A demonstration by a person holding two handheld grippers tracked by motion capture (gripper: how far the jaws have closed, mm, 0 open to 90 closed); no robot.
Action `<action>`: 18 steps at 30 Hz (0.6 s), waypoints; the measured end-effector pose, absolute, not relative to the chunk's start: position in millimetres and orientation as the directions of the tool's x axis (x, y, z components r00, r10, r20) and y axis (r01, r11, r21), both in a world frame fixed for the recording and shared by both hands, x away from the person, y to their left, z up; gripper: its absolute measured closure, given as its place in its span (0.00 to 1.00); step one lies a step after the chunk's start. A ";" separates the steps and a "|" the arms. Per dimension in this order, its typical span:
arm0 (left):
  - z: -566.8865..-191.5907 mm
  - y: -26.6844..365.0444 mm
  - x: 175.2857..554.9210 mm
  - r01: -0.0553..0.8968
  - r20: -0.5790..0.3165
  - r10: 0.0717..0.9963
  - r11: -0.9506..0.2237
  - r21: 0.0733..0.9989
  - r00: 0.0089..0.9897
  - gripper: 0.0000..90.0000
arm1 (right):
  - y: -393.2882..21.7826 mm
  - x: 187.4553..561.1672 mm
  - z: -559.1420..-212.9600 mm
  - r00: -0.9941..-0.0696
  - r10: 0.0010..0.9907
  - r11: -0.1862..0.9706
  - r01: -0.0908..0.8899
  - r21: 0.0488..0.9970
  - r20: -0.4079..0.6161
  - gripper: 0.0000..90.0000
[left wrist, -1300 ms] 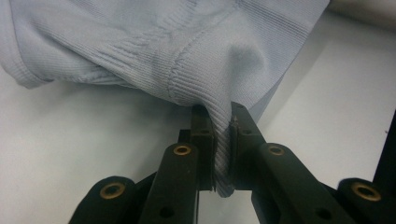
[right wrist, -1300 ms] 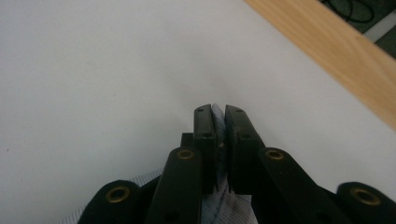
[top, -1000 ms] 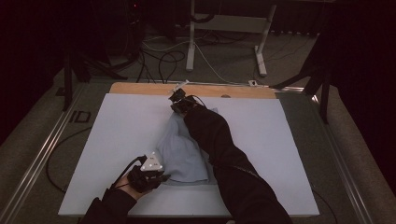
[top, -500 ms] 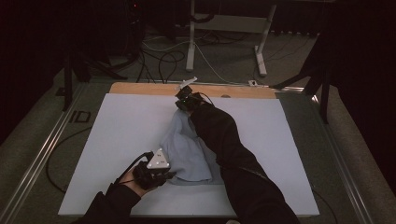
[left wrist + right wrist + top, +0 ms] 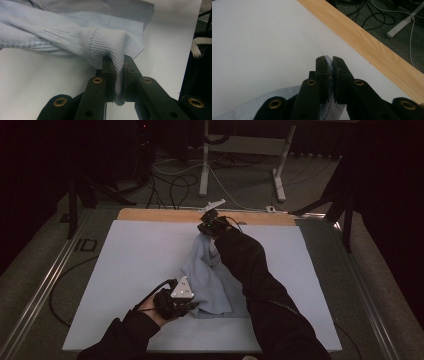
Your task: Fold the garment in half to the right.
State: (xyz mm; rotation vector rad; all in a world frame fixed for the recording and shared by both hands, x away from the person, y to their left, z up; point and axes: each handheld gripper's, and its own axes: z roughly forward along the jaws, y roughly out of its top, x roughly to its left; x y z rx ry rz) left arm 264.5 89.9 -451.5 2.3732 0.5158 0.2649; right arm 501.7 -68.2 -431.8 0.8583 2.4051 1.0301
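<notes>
A pale blue knitted sweater (image 5: 210, 280) lies bunched near the middle of the white counter (image 5: 125, 270), stretched between the near and far sides. The left gripper (image 5: 187, 306) is clenched on a ribbed edge of the sweater (image 5: 75, 42) close to the counter's near edge, the knit pinched flat between its jaws in the left gripper view. The right gripper (image 5: 206, 231) is clenched on another edge of the sweater (image 5: 329, 75) near the far side, just short of the wooden strip (image 5: 160, 215) that borders the counter there; in the right gripper view that strip (image 5: 367, 42) runs diagonally close beyond the jaws. To the left and right of the sweater the counter is bare white surface, with wide room out to both side edges. Metal rails (image 5: 45, 290) run along the counter's sides. Beyond the far edge lies a dim carpeted floor with loose cables (image 5: 170, 185) and the white feet of a stand (image 5: 205, 175); the room behind is dark.
</notes>
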 end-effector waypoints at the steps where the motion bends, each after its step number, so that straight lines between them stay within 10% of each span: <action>1: -451.0 87.7 264.9 0.291 0.050 0.430 -0.686 0.666 0.901 0.93 | -70.6 501.6 -431.4 -0.737 0.667 0.542 0.383 0.748 -0.106 0.94; 18: -449.2 41.5 280.1 0.232 0.052 0.347 -0.724 0.650 0.937 0.93 | -115.7 503.2 -435.5 -0.707 0.703 0.495 0.405 0.768 -0.081 0.94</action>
